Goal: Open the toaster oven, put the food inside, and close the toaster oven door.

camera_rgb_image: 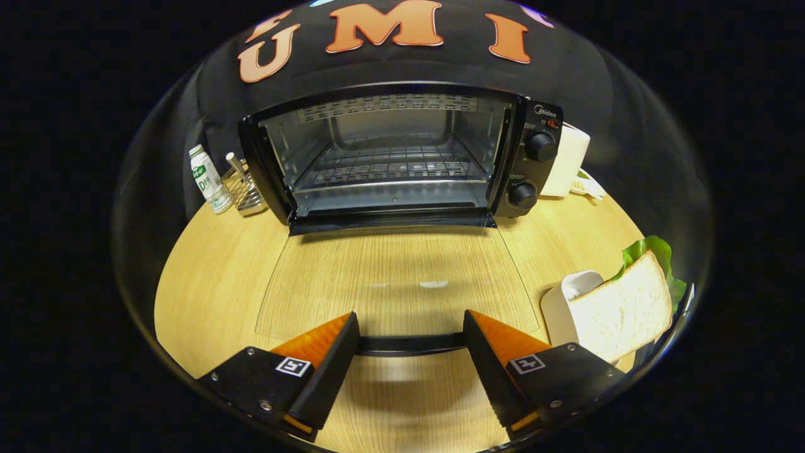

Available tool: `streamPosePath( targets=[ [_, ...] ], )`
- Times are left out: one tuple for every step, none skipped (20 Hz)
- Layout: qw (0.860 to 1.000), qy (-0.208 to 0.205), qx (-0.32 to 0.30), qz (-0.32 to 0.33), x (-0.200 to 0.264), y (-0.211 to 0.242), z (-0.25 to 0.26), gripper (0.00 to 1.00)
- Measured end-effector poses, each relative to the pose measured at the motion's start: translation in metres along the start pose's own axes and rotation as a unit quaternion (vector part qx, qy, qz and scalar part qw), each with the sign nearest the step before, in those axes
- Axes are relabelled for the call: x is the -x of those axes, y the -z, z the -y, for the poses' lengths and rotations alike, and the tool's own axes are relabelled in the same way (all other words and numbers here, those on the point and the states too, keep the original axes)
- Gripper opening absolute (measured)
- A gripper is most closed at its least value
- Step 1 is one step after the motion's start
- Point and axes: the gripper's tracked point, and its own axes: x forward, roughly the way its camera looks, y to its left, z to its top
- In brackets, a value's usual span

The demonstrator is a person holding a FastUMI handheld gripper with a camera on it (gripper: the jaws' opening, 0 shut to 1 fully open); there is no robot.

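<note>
Wooden table (207,277) carries everything. At its far left stand a small white bottle (210,180) and a wire rack (244,190), just beside the toaster oven (402,154). The oven's glass door (396,283) lies folded down flat toward the gripper (412,330), whose fingers are spread apart and empty, the door's dark handle (412,345) between them. Near right, a sandwich (629,308) of bread and lettuce leans by a white cup (563,302).
</note>
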Motion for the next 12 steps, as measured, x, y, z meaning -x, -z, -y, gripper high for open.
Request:
streamPosePath(
  targets=[
    [1.0,-0.017,-0.02,0.003,0.006,-0.006,-0.003,0.99],
    [0.999,-0.028,-0.037,0.005,0.015,-0.013,-0.004,0.99],
    [0.999,-0.032,-0.043,0.005,0.025,-0.021,-0.001,0.99],
    [0.999,-0.029,-0.038,0.011,0.034,-0.03,0.009,0.99],
    [0.999,-0.028,-0.032,0.018,0.045,-0.04,0.02,0.98],
    [0.999,-0.027,-0.026,0.026,0.057,-0.051,0.032,0.98],
    [0.999,-0.024,-0.025,0.033,0.068,-0.063,0.044,0.98],
    [0.999,-0.025,-0.028,0.039,0.079,-0.074,0.056,0.98],
    [0.998,-0.025,-0.029,0.041,0.09,-0.082,0.069,0.98],
    [0.999,-0.022,-0.029,0.04,0.097,-0.085,0.083,0.98],
    [0.999,-0.016,-0.025,0.037,0.104,-0.089,0.099,0.98],
    [0.999,-0.011,-0.021,0.032,0.109,-0.09,0.116,0.98]
  ],
)
